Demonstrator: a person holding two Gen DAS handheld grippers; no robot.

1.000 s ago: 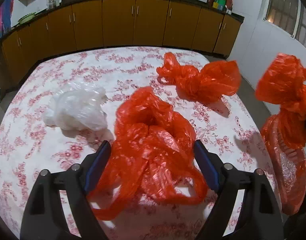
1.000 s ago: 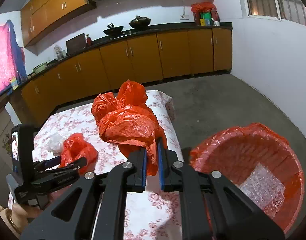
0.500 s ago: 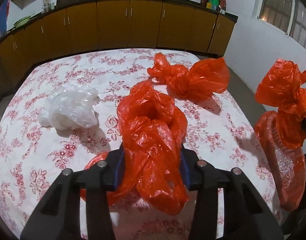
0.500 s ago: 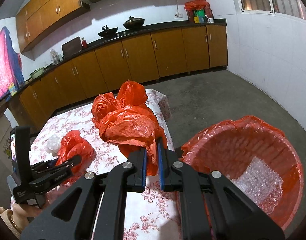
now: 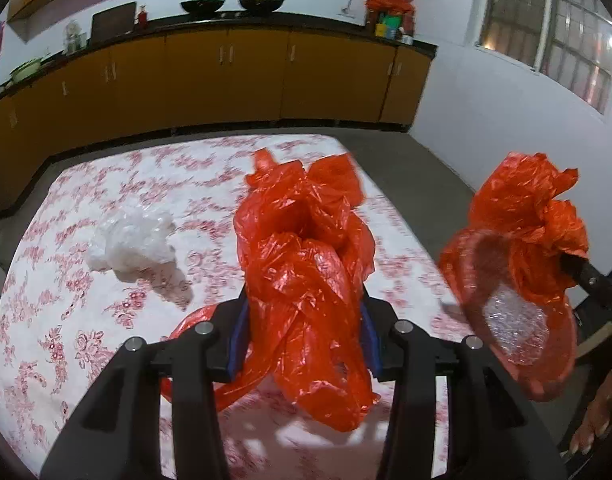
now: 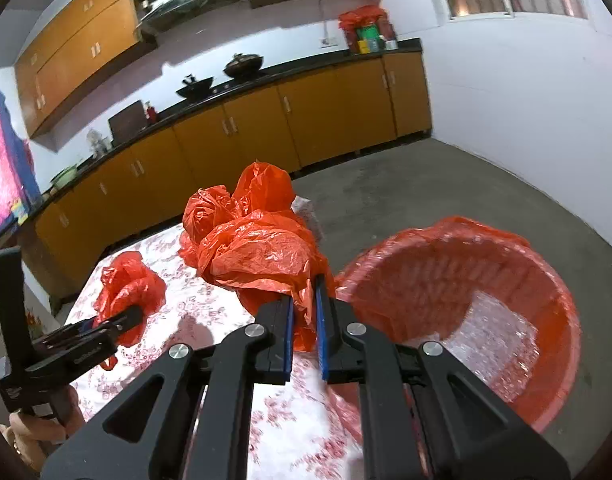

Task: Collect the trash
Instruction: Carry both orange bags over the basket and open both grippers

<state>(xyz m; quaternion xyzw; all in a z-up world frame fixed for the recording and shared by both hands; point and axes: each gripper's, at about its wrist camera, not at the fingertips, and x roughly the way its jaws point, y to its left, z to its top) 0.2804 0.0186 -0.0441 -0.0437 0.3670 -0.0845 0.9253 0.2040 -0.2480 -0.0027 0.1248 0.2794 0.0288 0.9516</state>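
Held one red bag (image 5: 301, 240) clenched in the left tongs (image 5: 303, 312), above the table (image 5: 65, 320). Pinched a second red bag (image 6: 261, 256) in the right tongs (image 6: 304, 308), basket (image 6: 426, 276) at three o'clock. Needed firm grips and each bag carried fully past the rim before release.

Left wrist view: table (image 5: 65, 320) fills the lower frame. A crumpled bag (image 5: 133, 240) lies on it, left of centre. Held bag (image 5: 306, 280) sits centre, between the left gripper (image 5: 303, 332) fingers. Basket (image 5: 506, 300) stands at right, beside the table edge; bubble wrap (image 5: 514, 328) lies inside. Cabinets (image 5: 225, 76) run behind, across the upper frame.
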